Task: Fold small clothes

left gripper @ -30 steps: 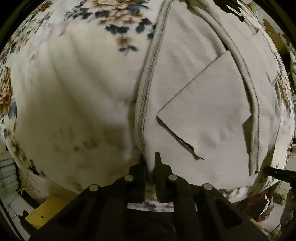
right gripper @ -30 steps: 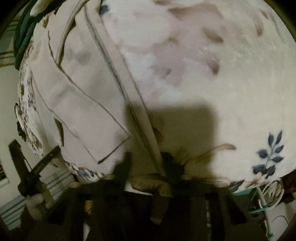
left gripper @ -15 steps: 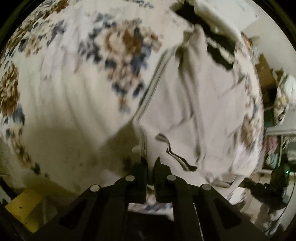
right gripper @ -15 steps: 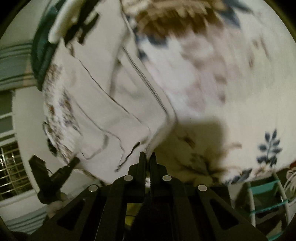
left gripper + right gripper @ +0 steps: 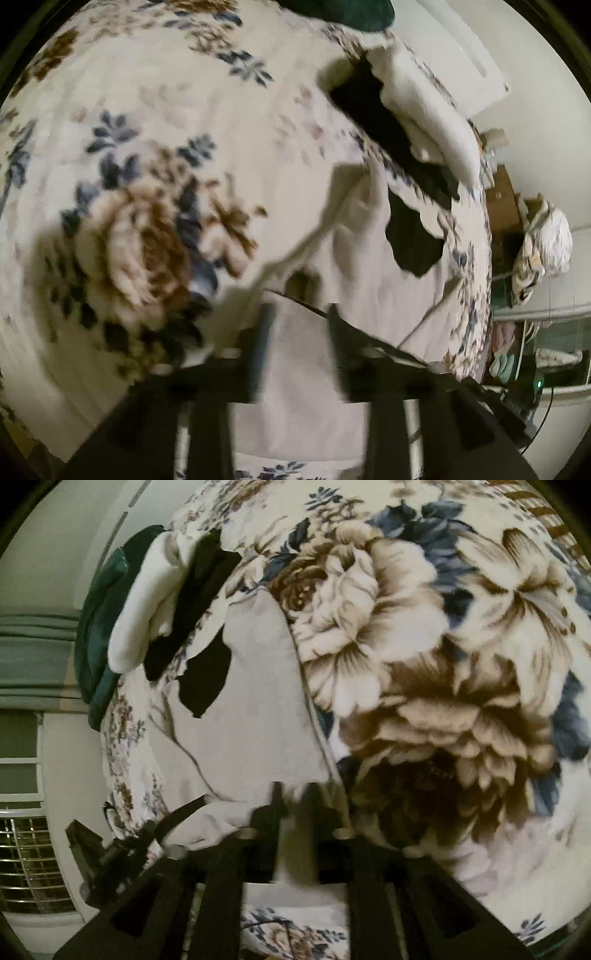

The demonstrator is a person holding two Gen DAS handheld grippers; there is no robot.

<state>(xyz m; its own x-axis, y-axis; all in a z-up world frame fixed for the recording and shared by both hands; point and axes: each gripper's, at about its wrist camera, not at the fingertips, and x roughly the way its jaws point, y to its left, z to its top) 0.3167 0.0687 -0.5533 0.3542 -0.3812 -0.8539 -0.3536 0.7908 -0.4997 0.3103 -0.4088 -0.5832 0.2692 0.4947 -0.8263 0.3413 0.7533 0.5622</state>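
Note:
A pale beige garment [image 5: 354,236] lies on the floral blanket [image 5: 147,147], folded over, with its near edge under both grippers. It also shows in the right wrist view [image 5: 258,709]. My left gripper [image 5: 297,314] is open, its fingers apart over the garment's near edge, nothing held. My right gripper [image 5: 295,794] is open by a narrow gap at the garment's right hem, with cloth showing between the fingers but not pinched. The frames are blurred by motion.
A black garment [image 5: 413,240] lies on the beige one's far part. Beyond it lie a white cloth [image 5: 147,602] and a dark green cloth [image 5: 103,627] at the bed's far edge. My left gripper shows in the right wrist view [image 5: 110,849]. Room clutter stands right [image 5: 543,240].
Both grippers carried the garment's near edge forward over the bed, then opened and let it go. The garment now lies folded farther up the blanket.

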